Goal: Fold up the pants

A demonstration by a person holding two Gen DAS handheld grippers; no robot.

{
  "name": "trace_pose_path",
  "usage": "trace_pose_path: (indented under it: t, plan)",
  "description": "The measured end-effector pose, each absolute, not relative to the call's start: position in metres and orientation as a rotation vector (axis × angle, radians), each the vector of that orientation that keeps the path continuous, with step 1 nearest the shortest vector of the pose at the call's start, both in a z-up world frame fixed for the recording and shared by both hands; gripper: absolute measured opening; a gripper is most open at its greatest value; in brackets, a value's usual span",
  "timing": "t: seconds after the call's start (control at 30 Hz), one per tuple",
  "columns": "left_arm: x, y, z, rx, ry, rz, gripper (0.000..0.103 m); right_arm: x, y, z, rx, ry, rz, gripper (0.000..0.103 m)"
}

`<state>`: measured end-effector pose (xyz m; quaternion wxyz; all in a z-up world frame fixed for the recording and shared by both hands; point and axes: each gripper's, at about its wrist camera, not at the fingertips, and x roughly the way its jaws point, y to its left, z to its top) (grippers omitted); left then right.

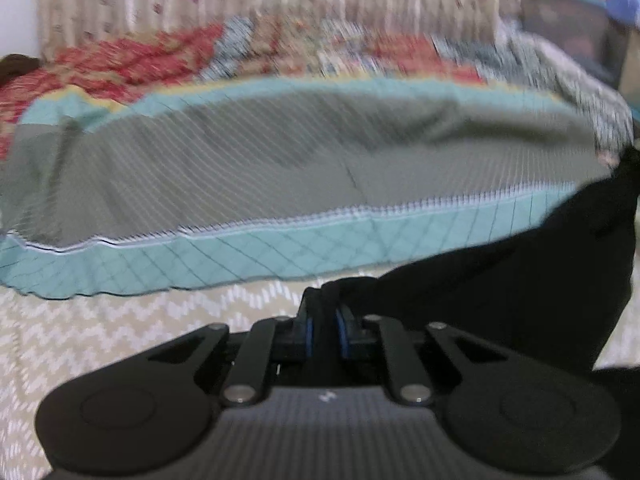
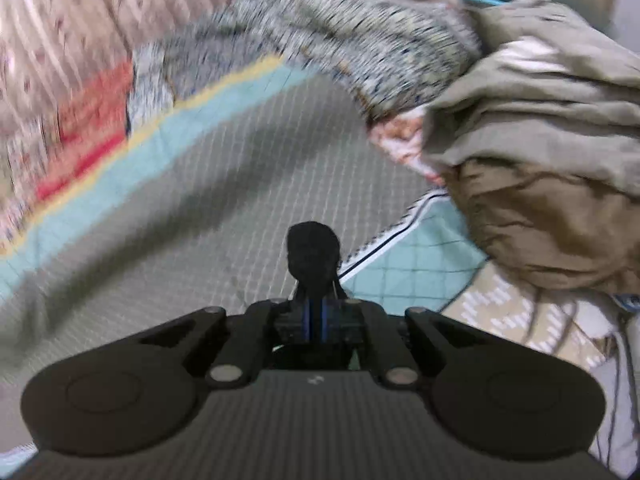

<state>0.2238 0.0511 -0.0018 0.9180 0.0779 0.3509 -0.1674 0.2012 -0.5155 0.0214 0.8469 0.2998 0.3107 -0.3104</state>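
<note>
The black pants [image 1: 532, 280] hang in the air, stretched from my left gripper [image 1: 325, 300] up and to the right. The left gripper is shut on a bunched edge of the pants. In the right wrist view, my right gripper [image 2: 316, 300] is shut on another bunched bit of the black pants [image 2: 314, 256], which sticks up between the fingers. Most of the pants are out of sight in that view. Both views are blurred by motion.
A grey checked quilt [image 1: 280, 152] with a teal border lies below on the bed, over a beige zigzag sheet [image 1: 100, 340]. A heap of tan cloth [image 2: 540, 160] and a speckled blanket [image 2: 340, 40] sit at the right. A patterned red quilt [image 1: 160, 56] and curtain lie behind.
</note>
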Motion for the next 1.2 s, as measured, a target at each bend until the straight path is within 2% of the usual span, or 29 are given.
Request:
trace_pose_path:
  t: [0.17, 0.3, 0.53, 0.67, 0.7, 0.77, 0.87, 0.9, 0.93, 0.97, 1.0, 1.07, 1.13, 1.2]
  plan:
    - [0.168, 0.080, 0.037, 0.072, 0.612, -0.305, 0.010, 0.097, -0.532, 0.051, 0.818, 0.480, -0.615, 0.007]
    - [0.108, 0.104, 0.052, 0.018, 0.580, -0.343, 0.010, 0.008, -0.522, 0.053, 0.861, 0.447, -0.584, 0.008]
    - [0.005, 0.126, 0.029, 0.028, 0.645, -0.396, 0.010, -0.140, -0.501, 0.004, 0.953, 0.433, -0.569, 0.008]
    - [-0.032, 0.130, 0.003, 0.034, 0.716, -0.404, 0.012, -0.178, -0.497, -0.037, 1.050, 0.462, -0.650, 0.008]
    - [-0.038, 0.130, -0.003, 0.034, 0.733, -0.402, 0.016, -0.179, -0.495, -0.045, 1.045, 0.484, -0.673, 0.009]
    - [-0.045, 0.130, -0.017, 0.051, 0.777, -0.390, 0.020, -0.178, -0.492, -0.054, 1.043, 0.522, -0.727, 0.021]
    - [-0.053, 0.139, -0.019, 0.002, 0.809, -0.371, 0.028, -0.184, -0.488, -0.053, 1.079, 0.468, -0.746, 0.039]
    - [-0.056, 0.144, -0.015, -0.032, 0.805, -0.369, 0.037, -0.187, -0.486, -0.049, 1.087, 0.441, -0.754, 0.043]
    - [-0.057, 0.151, -0.009, -0.067, 0.796, -0.364, 0.050, -0.190, -0.484, -0.044, 1.077, 0.423, -0.768, 0.048]
    - [-0.059, 0.160, -0.001, -0.106, 0.777, -0.349, 0.057, -0.196, -0.479, -0.038, 1.048, 0.405, -0.801, 0.053]
    - [-0.059, 0.170, 0.007, -0.145, 0.753, -0.327, 0.063, -0.200, -0.473, -0.029, 0.998, 0.383, -0.837, 0.054]
    - [-0.054, 0.192, 0.024, -0.245, 0.718, -0.284, 0.066, -0.206, -0.462, -0.016, 0.915, 0.354, -0.876, 0.056]
    - [-0.045, 0.215, 0.037, -0.354, 0.697, -0.242, 0.079, -0.209, -0.446, -0.005, 0.827, 0.340, -0.859, 0.056]
    - [-0.034, 0.235, 0.043, -0.451, 0.684, -0.208, 0.081, -0.201, -0.424, 0.003, 0.737, 0.347, -0.805, 0.056]
